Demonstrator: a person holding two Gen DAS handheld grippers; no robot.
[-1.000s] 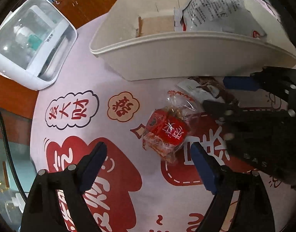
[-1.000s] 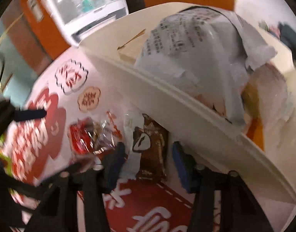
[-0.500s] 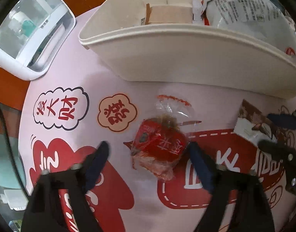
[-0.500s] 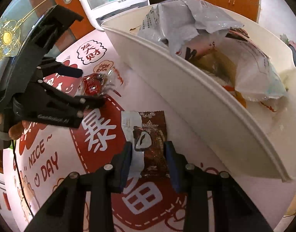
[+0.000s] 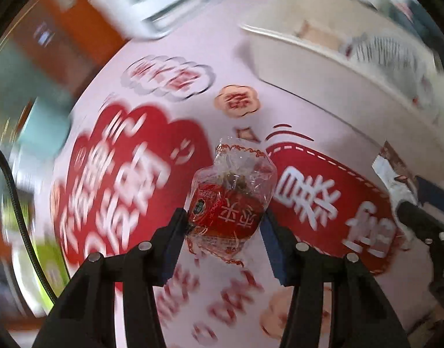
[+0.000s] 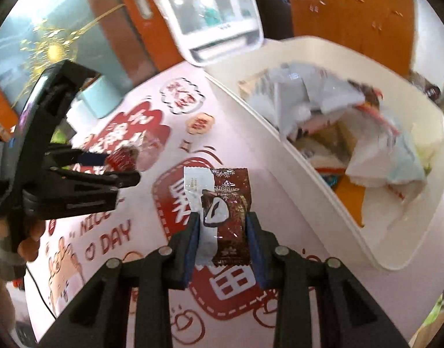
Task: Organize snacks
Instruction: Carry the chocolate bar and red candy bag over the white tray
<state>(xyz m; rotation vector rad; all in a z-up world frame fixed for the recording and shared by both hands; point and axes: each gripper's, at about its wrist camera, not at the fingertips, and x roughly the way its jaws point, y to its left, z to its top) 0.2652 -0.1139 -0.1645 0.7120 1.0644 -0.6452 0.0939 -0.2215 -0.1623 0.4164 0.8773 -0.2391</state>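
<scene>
A: Where do the 2 snacks sit relative to the bin?

B: Both are lifted off the desk. The bin stands along its far right edge, nearer the right gripper.

A: And the grips?

B: The right gripper is clamped narrow across the brown packet, whose long axis runs along the fingers. The left gripper, its jaws just closed in, pinches the red packet at its sides.
</scene>
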